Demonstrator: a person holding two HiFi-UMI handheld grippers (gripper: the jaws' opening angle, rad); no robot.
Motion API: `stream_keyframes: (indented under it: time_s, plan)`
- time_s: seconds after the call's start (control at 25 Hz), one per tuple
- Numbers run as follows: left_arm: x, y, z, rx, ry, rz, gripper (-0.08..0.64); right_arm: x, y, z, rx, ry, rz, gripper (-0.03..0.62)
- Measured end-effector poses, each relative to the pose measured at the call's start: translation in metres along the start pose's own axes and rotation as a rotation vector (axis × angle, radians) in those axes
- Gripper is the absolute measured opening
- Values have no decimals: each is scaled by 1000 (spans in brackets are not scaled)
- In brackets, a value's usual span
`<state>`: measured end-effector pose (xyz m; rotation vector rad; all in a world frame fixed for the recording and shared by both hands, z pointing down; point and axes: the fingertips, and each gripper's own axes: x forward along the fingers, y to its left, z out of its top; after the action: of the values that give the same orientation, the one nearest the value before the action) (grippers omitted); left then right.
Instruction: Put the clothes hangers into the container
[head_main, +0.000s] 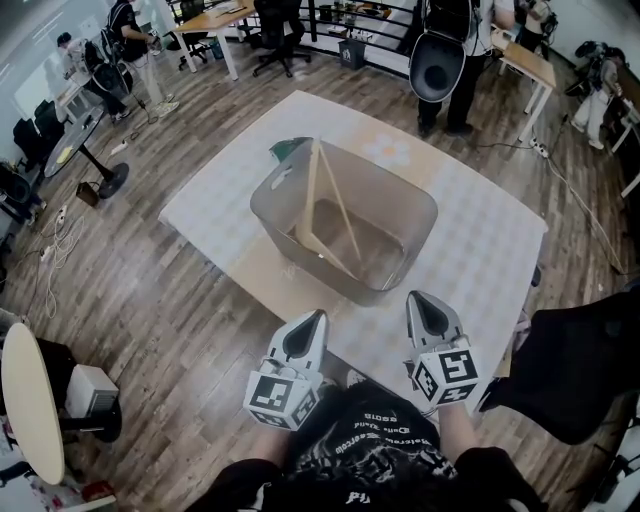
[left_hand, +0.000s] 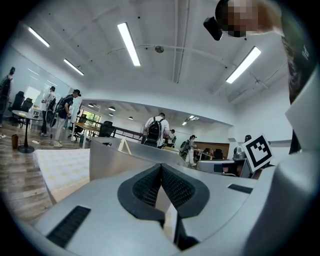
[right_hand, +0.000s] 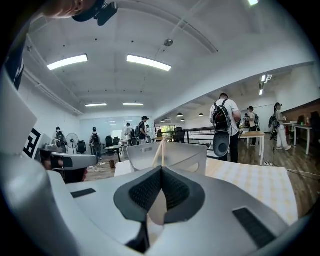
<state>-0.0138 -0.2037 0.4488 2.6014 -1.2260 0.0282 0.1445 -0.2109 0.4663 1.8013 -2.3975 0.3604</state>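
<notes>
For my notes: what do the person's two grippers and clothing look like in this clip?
The left gripper and right gripper are matching pale grey shells tapering to a point, with black textured pads lining the jaws. Each carries a white cube printed with black square markers. The person wears a black top with white lettering and dark sleeves.

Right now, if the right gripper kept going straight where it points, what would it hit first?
Most likely the near wall of the translucent grey plastic container, straight ahead of the right gripper; the gap looks free, though depth is unclear.
</notes>
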Motion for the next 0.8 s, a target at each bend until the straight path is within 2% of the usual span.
stream_keyframes:
  time_s: [0.8]
  plan:
    - [2, 4, 0, 18, -1, 6, 20, -6, 1, -1, -48, -1, -7, 6]
